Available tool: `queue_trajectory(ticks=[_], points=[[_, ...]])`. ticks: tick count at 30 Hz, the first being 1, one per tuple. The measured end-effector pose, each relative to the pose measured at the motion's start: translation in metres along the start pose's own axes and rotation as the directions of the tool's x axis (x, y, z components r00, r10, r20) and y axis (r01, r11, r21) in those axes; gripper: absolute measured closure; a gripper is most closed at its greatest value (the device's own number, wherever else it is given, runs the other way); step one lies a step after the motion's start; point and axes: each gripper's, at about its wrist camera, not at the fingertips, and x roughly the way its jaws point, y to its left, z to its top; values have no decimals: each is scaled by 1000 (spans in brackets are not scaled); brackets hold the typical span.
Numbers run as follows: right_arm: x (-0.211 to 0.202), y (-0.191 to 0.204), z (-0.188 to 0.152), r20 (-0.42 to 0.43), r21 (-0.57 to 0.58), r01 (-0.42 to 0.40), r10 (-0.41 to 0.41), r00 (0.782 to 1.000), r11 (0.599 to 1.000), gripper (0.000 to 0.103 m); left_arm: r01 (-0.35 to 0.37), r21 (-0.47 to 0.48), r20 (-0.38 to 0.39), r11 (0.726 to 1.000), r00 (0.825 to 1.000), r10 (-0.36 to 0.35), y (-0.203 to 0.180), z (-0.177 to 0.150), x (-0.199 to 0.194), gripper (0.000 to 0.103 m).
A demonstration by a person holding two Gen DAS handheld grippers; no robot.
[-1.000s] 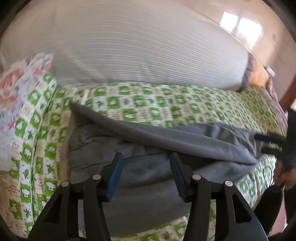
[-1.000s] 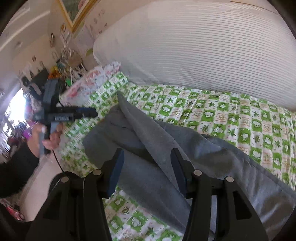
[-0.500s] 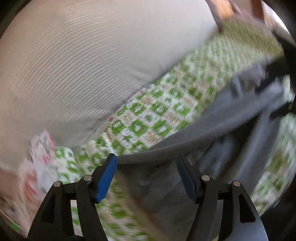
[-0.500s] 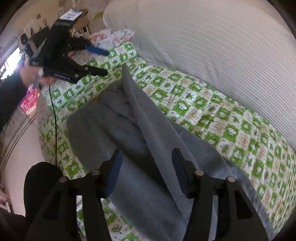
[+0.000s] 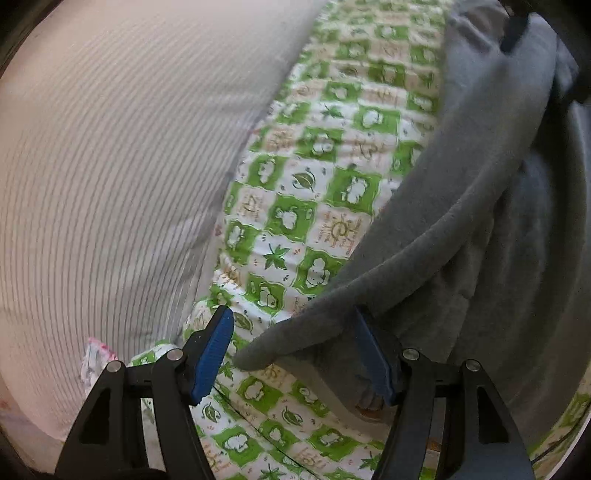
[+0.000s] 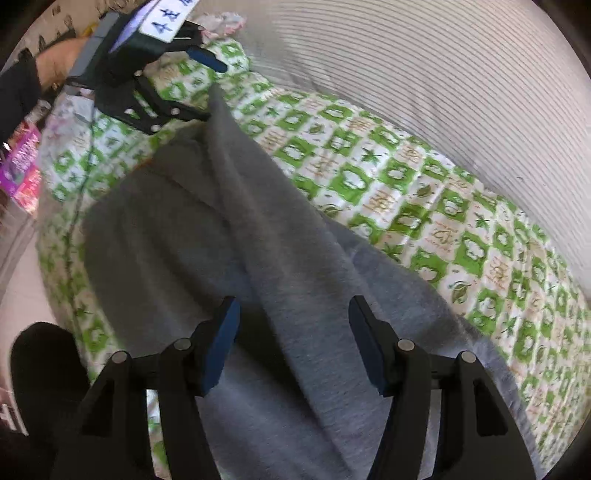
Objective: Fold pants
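Grey pants [image 6: 229,236] lie on a bed with a green and white checkered sheet [image 6: 388,177], one leg folded over the other as a raised ridge. In the left wrist view the pants [image 5: 461,206] run along the right side, and a corner of the fabric lies between the fingers. My left gripper [image 5: 295,350] is open with that corner between its blue pads; it also shows in the right wrist view [image 6: 207,85] at the far end of the pants. My right gripper [image 6: 293,339] is open and empty, just above the middle of the pants.
A large white striped pillow [image 5: 110,166] fills the back of the bed and shows in the right wrist view [image 6: 424,66]. A floral cloth [image 6: 225,18] lies at the bed's far corner. The bed edge and floor [image 6: 18,266] are at the left.
My left gripper has swung to the far end of the pants and come down around a fabric corner. My right gripper has moved closer over the pants. Both stay open.
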Motion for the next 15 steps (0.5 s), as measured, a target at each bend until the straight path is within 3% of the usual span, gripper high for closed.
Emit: queue_trajectory(ticks=[2, 4, 5, 6, 8, 10, 15], points=[[5, -5, 1, 2, 15, 3, -3, 1000, 1000, 41, 1, 7, -19, 1000, 1000, 0, -4, 1, 11, 41], [5, -9, 1, 13, 34, -6, 6, 1000, 999, 42, 26, -23, -37, 999, 999, -27, -6, 0, 18, 84], [4, -12, 0, 18, 50, -21, 20, 1000, 999, 60, 25, -45, -56, 999, 998, -28, -6, -1, 20, 100], [3, -12, 0, 17, 58, -34, 33, 999, 998, 79, 13, -63, -53, 998, 998, -16, -6, -4, 18, 101], [-2, -13, -1, 17, 75, -72, 71, 997, 995, 92, 14, -96, -27, 995, 1000, -17, -8, -10, 8, 102], [-10, -9, -2, 31, 65, -83, 81, 996, 994, 97, 21, -156, 11, 988, 1000, -19, -6, -17, -10, 102], [-41, 3, -8, 94, 32, -100, 97, 991, 995, 99, 53, -290, 141, 956, 990, -12, 2, -42, -73, 102]])
